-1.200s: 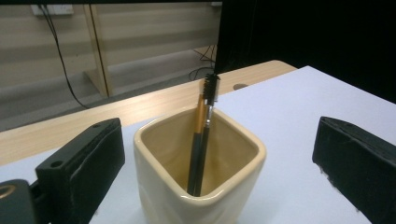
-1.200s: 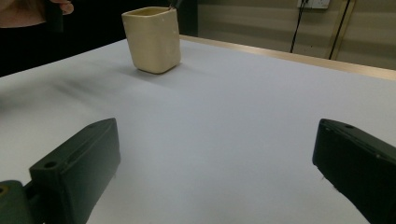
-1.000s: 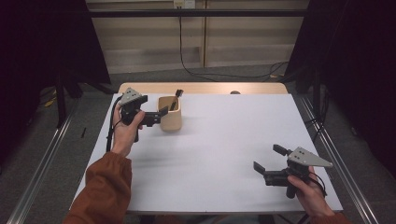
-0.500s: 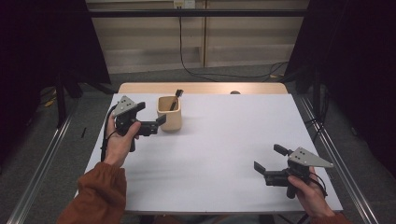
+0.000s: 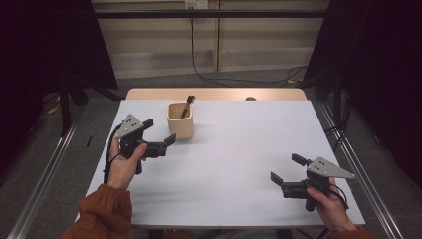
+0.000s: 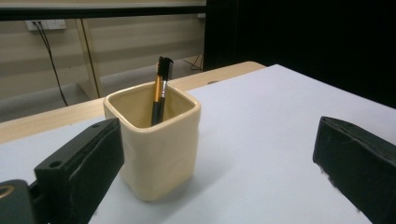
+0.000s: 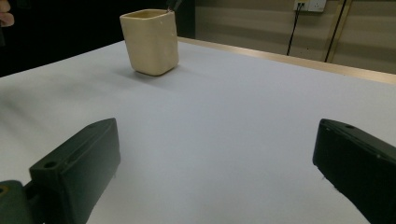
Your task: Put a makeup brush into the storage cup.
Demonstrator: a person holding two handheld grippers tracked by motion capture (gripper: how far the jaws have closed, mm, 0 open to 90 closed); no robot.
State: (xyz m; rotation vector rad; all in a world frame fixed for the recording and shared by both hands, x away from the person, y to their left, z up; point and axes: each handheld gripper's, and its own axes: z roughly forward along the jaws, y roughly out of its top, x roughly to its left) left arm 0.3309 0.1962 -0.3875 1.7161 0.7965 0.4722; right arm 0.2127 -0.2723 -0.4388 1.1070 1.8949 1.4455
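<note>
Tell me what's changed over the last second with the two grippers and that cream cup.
The left gripper has pulled back from the cream cup toward the person's side and a little left; its jaws are open and empty, one near the cup's side. The cup, with the brush standing in it, has stayed put. The right gripper stays open near the table's front right, barely moved.

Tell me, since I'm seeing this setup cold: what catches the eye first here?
The cream square cup stands out at the far left of the white table, with a black-and-gold brush leaning upright inside it. The left tongs are held open just beside the cup, not touching it. The right tongs are held open over the table's near right corner.
</note>
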